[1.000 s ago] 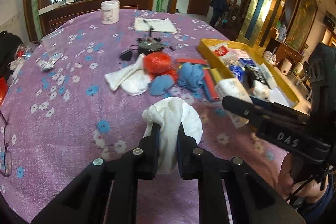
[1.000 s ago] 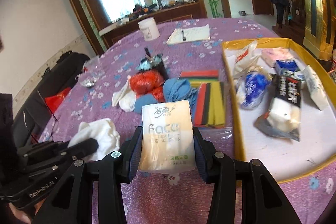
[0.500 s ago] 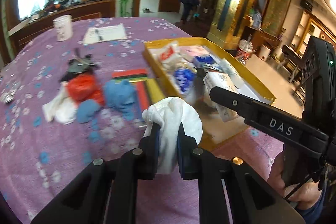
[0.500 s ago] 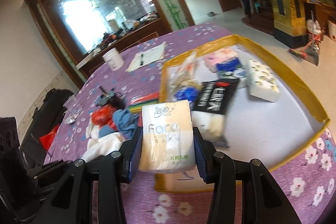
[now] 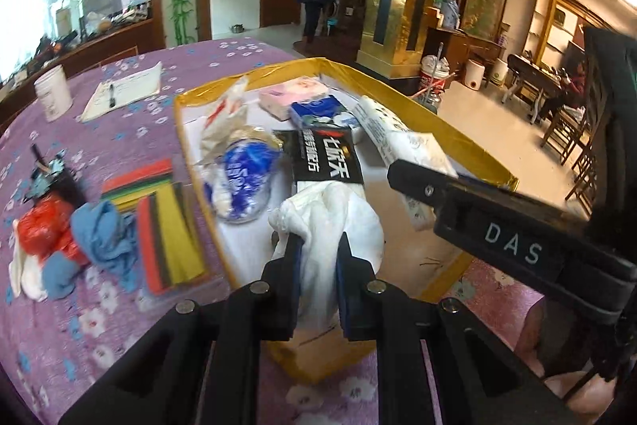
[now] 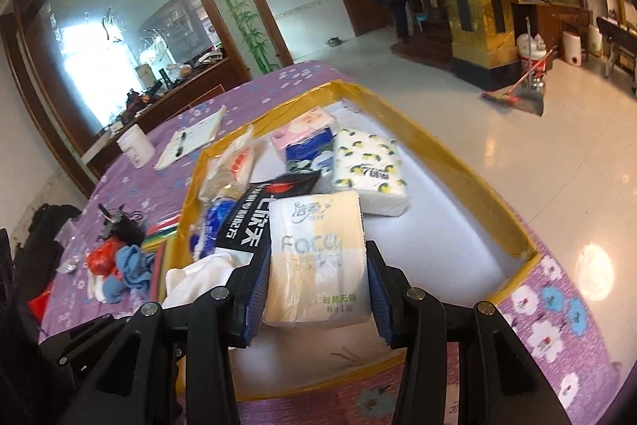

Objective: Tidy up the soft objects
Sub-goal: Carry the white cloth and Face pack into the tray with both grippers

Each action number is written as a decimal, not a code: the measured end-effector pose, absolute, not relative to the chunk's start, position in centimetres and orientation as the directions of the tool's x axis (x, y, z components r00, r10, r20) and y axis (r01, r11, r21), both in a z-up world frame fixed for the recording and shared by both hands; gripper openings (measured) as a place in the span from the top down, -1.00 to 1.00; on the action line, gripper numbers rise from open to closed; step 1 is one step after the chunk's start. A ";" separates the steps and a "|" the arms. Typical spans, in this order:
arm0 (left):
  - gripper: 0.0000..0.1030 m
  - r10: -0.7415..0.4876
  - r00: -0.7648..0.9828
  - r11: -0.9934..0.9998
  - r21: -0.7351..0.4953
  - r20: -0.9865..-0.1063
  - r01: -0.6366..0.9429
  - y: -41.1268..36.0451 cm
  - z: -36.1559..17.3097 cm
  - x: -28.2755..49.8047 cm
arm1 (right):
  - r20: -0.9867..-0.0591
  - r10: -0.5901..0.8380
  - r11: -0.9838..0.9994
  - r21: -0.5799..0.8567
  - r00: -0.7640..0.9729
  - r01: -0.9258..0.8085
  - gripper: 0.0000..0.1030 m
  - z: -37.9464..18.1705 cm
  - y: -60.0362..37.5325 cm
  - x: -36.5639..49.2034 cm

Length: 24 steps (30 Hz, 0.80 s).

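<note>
White cloth (image 5: 330,222) bunches at the centre of the left wrist view, pinched tight in the left gripper (image 5: 316,265) over the near end of the yellow-rimmed tray (image 5: 458,142). Centre of the right view, the right gripper (image 6: 316,289) clamps a tissue pack (image 6: 314,257) above that tray, lemon-print pack (image 6: 370,174) beyond.

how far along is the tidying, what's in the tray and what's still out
Done: the yellow tray already holds several packs, including the lemon-print tissues and a black packet. In hand: the left gripper carries a white cloth over the tray, and the right gripper holds a tissue pack over it. Left: the blue cloth, red bag and sponges on the table.
</note>
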<state>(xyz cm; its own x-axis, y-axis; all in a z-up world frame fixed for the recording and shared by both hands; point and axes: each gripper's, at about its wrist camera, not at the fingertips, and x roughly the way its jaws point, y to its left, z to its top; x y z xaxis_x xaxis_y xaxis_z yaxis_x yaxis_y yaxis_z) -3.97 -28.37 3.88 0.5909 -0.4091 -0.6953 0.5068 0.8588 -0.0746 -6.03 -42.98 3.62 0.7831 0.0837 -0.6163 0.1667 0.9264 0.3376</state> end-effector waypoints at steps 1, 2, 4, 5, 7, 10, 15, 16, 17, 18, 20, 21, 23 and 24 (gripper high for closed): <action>0.70 -0.406 0.587 0.856 -0.068 -0.700 0.512 -28.6 3.7 -3.8 | -0.621 0.073 0.929 0.328 0.780 0.174 0.05 3.6 -43.1 -5.9; 0.70 -0.409 0.584 0.853 -0.066 -0.701 0.518 -28.8 3.6 -3.8 | -0.627 0.043 0.937 0.296 0.778 0.186 0.05 3.7 -43.0 -5.9; 0.70 -0.410 0.591 0.849 -0.055 -0.695 0.525 -28.9 3.5 -3.8 | -0.635 -0.006 0.948 0.241 0.772 0.206 0.05 3.6 -42.8 -5.5; 0.70 -0.408 0.590 0.849 -0.053 -0.697 0.525 -28.9 3.4 -3.9 | -0.640 -0.027 0.950 0.221 0.768 0.218 0.05 3.5 -42.9 -5.4; 0.70 -0.398 0.586 0.848 -0.040 -0.706 0.528 -29.1 3.2 -3.9 | -0.644 -0.057 0.954 0.190 0.763 0.231 0.03 3.3 -42.9 -5.2; 0.70 -0.394 0.590 0.852 -0.039 -0.704 0.522 -29.0 3.2 -4.1 | -0.652 -0.069 0.956 0.173 0.755 0.237 0.03 3.2 -42.8 -5.0; 0.65 -0.391 0.589 0.853 -0.039 -0.707 0.520 -28.9 3.1 -4.2 | -0.663 -0.086 0.959 0.147 0.744 0.241 -0.01 3.1 -42.7 -4.9; 0.63 -0.389 0.590 0.852 -0.033 -0.708 0.523 -29.0 3.1 -4.4 | -0.663 -0.086 0.960 0.145 0.744 0.240 -0.02 3.1 -42.6 -4.9; 0.60 -0.389 0.590 0.851 -0.031 -0.707 0.525 -29.0 3.0 -4.5 | -0.664 -0.086 0.960 0.144 0.743 0.240 -0.02 3.1 -42.7 -4.9; 0.57 -0.391 0.590 0.850 -0.031 -0.706 0.526 -28.9 3.1 -4.3 | -0.665 -0.087 0.960 0.141 0.742 0.240 -0.05 3.0 -42.6 -4.9; 0.22 -0.395 0.593 0.849 -0.033 -0.702 0.527 -28.8 3.2 -4.5 | -0.669 -0.088 0.963 0.133 0.738 0.234 -0.18 3.0 -42.5 -4.7; 0.11 -0.397 0.596 0.850 -0.035 -0.698 0.525 -28.7 3.2 -4.5 | -0.671 -0.084 0.965 0.129 0.737 0.228 -0.29 3.0 -42.3 -4.5; 0.00 -0.403 0.604 0.851 -0.039 -0.687 0.524 -28.6 3.4 -4.7 | -0.677 -0.078 0.970 0.120 0.732 0.214 -0.38 2.9 -41.9 -4.3; -0.01 -0.407 0.604 0.849 -0.040 -0.685 0.526 -28.5 3.4 -4.8 | -0.679 -0.075 0.971 0.118 0.730 0.210 -0.42 2.9 -41.9 -4.2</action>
